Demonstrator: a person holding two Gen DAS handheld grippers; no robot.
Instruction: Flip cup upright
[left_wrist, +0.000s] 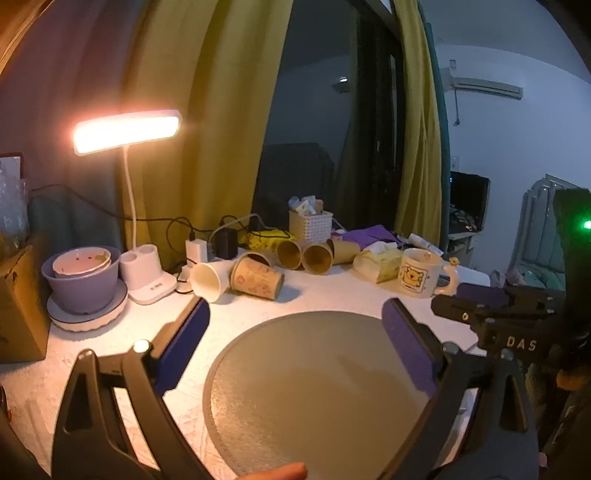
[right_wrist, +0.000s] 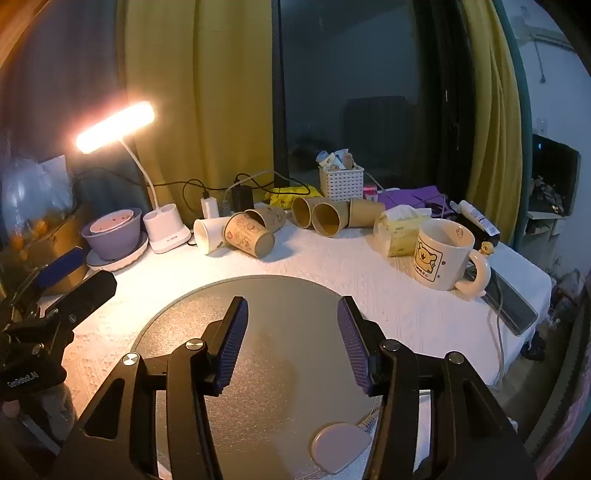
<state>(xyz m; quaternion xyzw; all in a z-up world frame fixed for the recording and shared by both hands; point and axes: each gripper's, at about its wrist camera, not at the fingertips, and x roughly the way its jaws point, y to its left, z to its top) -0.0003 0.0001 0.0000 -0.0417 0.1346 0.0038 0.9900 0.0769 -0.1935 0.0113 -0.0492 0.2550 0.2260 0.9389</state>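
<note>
Several paper cups lie on their sides at the back of the table: a white cup (left_wrist: 207, 281) (right_wrist: 207, 236), a printed brown cup (left_wrist: 256, 278) (right_wrist: 249, 236) and plain brown cups (left_wrist: 317, 258) (right_wrist: 327, 218) behind. A white cartoon mug (left_wrist: 424, 273) (right_wrist: 445, 254) stands upright at the right. My left gripper (left_wrist: 295, 314) is open and empty above the grey round mat (left_wrist: 314, 398). My right gripper (right_wrist: 292, 314) is open and empty over the same mat (right_wrist: 280, 369). The left gripper also shows at the left edge of the right wrist view (right_wrist: 55, 291).
A lit desk lamp (left_wrist: 127, 131) (right_wrist: 116, 127) stands at back left beside stacked purple bowls (left_wrist: 83, 280) (right_wrist: 112, 236). A white basket (left_wrist: 310, 223) (right_wrist: 341, 182), chargers with cables, a tissue pack (right_wrist: 400, 232) and a phone (right_wrist: 511, 304) crowd the back and right edge.
</note>
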